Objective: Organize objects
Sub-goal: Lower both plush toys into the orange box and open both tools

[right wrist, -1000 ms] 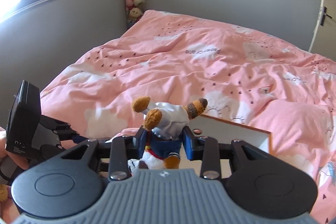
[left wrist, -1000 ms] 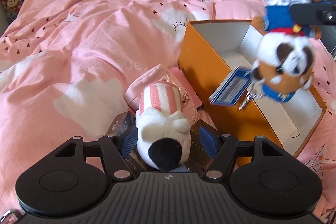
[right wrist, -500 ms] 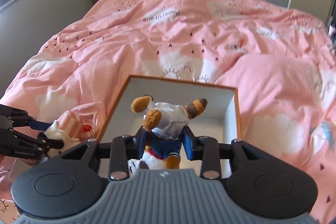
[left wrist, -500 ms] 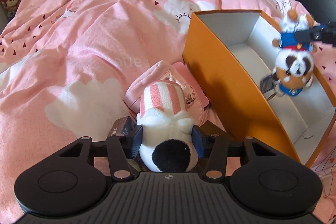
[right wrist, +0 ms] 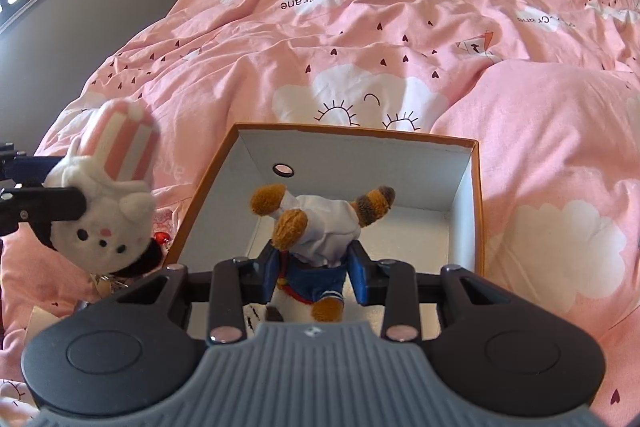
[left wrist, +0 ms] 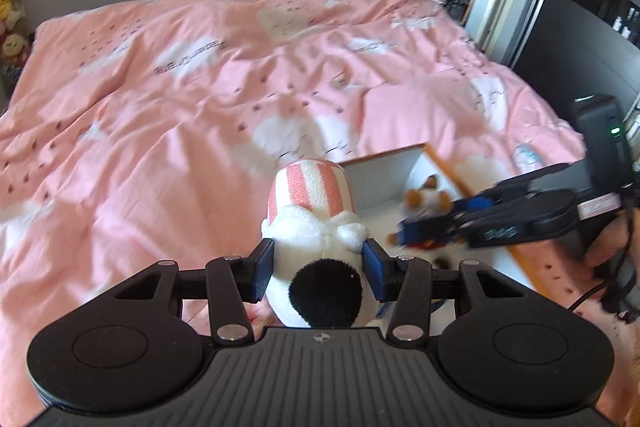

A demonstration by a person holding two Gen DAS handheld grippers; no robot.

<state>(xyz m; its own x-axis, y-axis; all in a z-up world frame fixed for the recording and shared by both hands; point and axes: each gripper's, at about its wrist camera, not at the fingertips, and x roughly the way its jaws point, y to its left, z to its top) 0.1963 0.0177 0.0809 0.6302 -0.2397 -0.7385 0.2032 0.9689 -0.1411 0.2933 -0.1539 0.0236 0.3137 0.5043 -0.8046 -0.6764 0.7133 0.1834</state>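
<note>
1. The left hand-held gripper [left wrist: 318, 269] fills the lower half of the left wrist view. Its blue pads press both sides of a white plush bunny [left wrist: 316, 227] with pink-and-white striped ears, so the jaws stand at a middling width and are clamped on the toy.
2. The bunny sits at the centre of that view, ears pointing away from the camera and a round black patch facing it.
3. In the right wrist view the same bunny [right wrist: 106, 215] appears at the left edge, face towards the camera, raised above the pink duvet [right wrist: 360, 39] and just left of the box.
4. The right hand-held gripper [right wrist: 312, 271] takes up the bottom of its own view. Its jaws are narrow and closed on a brown plush bear [right wrist: 316, 223] in a white shirt and blue shorts.
5. The bear hangs head down between the pads, legs pointing up, inside the open top of an orange cardboard box [right wrist: 478, 211] with a white interior.
6. The box lies on the duvet at the centre of the right wrist view; a round hole shows in its far wall.
7. In the left wrist view the bear [left wrist: 426, 219] and box [left wrist: 384, 179] are blurred at centre right.
</note>
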